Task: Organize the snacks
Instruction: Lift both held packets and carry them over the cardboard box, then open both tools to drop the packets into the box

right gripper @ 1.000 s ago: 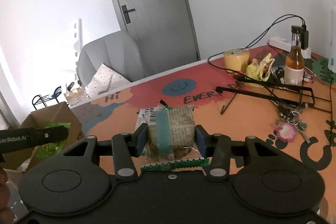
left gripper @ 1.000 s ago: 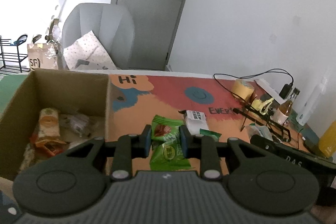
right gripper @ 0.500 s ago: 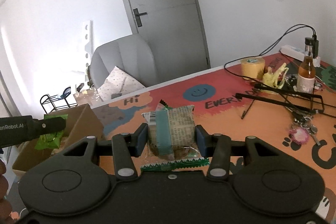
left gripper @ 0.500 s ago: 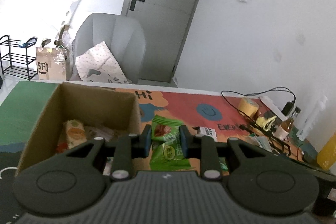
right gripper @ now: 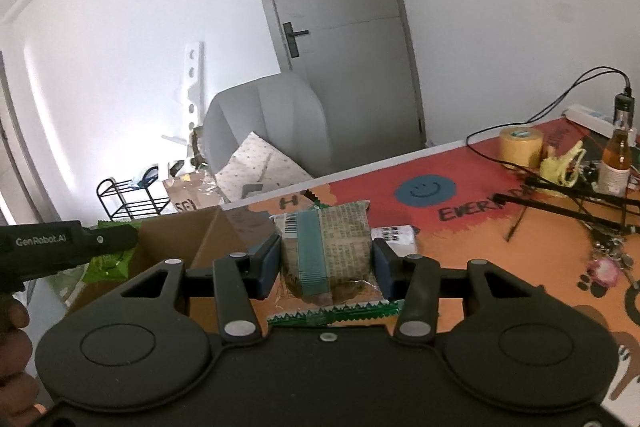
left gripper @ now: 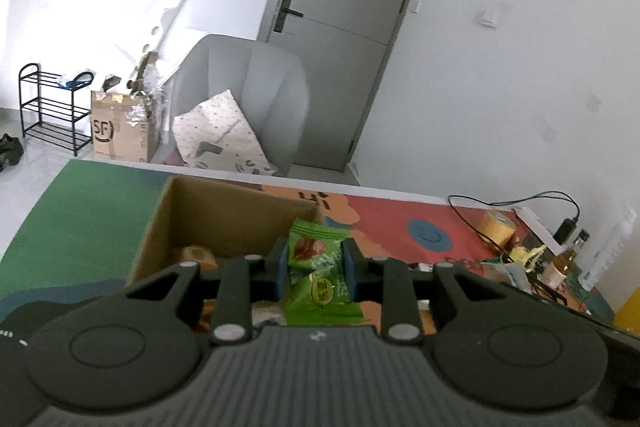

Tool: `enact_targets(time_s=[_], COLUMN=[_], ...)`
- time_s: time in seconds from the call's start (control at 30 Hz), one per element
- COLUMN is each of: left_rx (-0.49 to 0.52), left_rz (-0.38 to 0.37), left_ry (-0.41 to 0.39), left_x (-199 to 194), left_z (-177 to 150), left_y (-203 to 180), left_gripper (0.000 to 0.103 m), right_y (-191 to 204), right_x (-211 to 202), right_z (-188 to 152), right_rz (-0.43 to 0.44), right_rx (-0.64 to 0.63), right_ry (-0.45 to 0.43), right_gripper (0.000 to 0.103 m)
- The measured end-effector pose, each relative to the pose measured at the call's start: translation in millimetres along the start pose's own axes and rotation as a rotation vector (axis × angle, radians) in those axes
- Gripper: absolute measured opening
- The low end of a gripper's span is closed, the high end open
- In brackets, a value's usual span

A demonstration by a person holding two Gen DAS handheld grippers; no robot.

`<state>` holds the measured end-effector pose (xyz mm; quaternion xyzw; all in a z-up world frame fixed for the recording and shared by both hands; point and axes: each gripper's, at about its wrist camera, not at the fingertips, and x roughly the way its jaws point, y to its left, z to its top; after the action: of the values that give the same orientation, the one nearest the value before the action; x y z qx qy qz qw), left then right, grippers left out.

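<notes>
My left gripper [left gripper: 316, 269] is shut on a green snack packet [left gripper: 318, 267] and holds it over the right front part of the open cardboard box [left gripper: 224, 211], which has several snacks inside. My right gripper [right gripper: 326, 261] is shut on a clear-wrapped brown snack with a teal band [right gripper: 326, 247], held above the orange table mat. In the right wrist view the left gripper [right gripper: 68, 241] with its green packet [right gripper: 108, 263] is at the far left over the box [right gripper: 192, 231]. A white snack packet [right gripper: 394, 233] lies on the mat behind my right gripper.
A yellow tape roll [right gripper: 520, 143], a brown bottle [right gripper: 618, 159], a black wire stand [right gripper: 580, 195], cables and keys [right gripper: 608, 263] crowd the table's right side. A grey chair [left gripper: 244, 99] and an SF box [left gripper: 120, 127] stand behind the table.
My left gripper has moved left and up with the green packet, from over the mat to over the box. My right gripper has risen and moved left with its snack.
</notes>
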<state>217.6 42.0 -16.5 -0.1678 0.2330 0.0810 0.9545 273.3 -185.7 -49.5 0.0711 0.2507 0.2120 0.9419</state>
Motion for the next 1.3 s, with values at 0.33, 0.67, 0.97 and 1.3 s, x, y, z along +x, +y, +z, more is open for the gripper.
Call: enact_targets(time_s=[0.33,0.67,0.97,1.3], left_rx=[-0.049,-0.092,-0.09,-0.116], left_rz=[0.022,0.039,0.061,0.109], left_ry=[0.041,0.042,0.012,0.005], left_x=[11.2,6.5,-8.9,-12.4], left_z=[1.1,1.4,8.1,13.1], left_y=[33.8,54.0,67.9,84.3], left_gripper=[0.027,0.054,0.074,0.091], right_y=[30.8,65.9,96.2,112.9], right_x=[17.2,27.5,38.9,39.3], right_z=[0.5,7.4,12.0,20.5], right_rz=[0.034,0.089,0.169,0.266], right_rx=[-0.028,-0.065,-0.084,-0.07], right_ry=[0.014,0.018,0.04,0.027], right_gripper=[0.046,0.046,0.046,0.06])
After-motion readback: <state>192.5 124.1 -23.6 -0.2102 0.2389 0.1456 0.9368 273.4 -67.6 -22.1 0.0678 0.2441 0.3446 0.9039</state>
